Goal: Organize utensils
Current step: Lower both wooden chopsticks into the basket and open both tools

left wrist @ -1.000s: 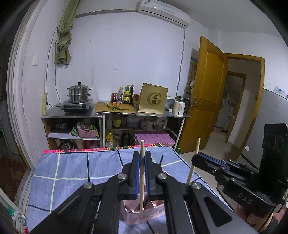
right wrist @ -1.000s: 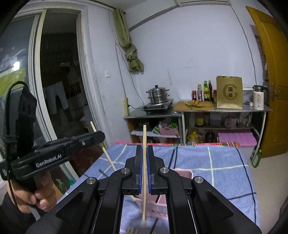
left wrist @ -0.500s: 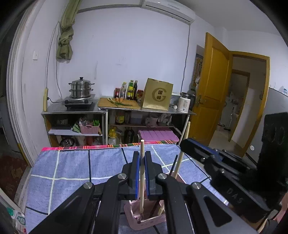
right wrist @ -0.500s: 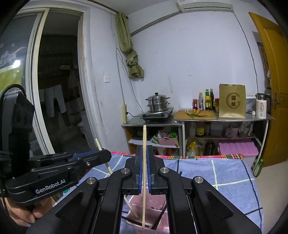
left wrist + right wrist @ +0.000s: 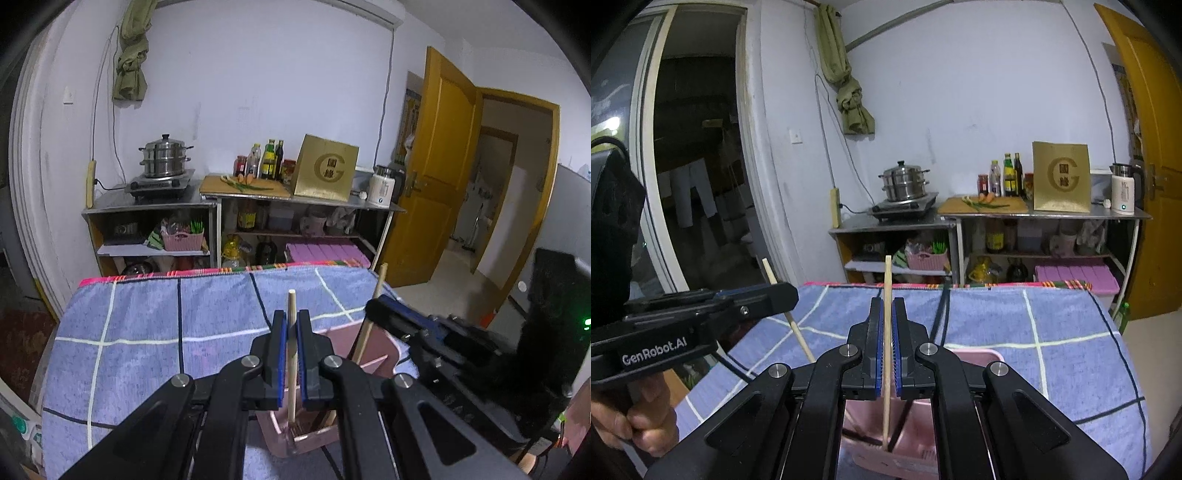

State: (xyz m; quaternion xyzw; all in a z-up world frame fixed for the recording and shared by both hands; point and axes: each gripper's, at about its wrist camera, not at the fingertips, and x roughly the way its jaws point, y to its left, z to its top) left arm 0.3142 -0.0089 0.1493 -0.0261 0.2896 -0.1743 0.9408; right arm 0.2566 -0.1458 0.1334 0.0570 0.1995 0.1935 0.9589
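A table draped in a blue checked cloth [image 5: 155, 332] fills the foreground of both wrist views, its far edge trimmed with a bright striped band; behind it, against the white wall, stand metal shelves [image 5: 960, 236] carrying a steel steamer pot [image 5: 904, 181] on a small stove, a cutting board with vegetables, several bottles, a gold paper bag [image 5: 327, 168] and a white kettle [image 5: 1123, 194]; a yellow door [image 5: 439, 166] hangs open at the right of the left wrist view, and a dark doorway sits at the left of the right wrist view; on the cloth near the grippers stands a pink utensil holder [image 5: 376, 350], divided inside, with dark utensil handles rising from it in the right wrist view; the left gripper [image 5: 291, 354] is clamped tight on a pale wooden chopstick [image 5: 291, 350] held nearly upright, its lower tip down inside the near compartment of the holder; the right gripper [image 5: 887, 350] likewise pinches a second wooden chopstick [image 5: 887, 332] upright between its blue pads, the lower end reaching into the holder; each gripper shows in the other's view, just beside it, with its chopstick slanting down toward the holder; a hand [image 5: 635, 417] wraps the handle of the left gripper at the lower left of the right wrist view
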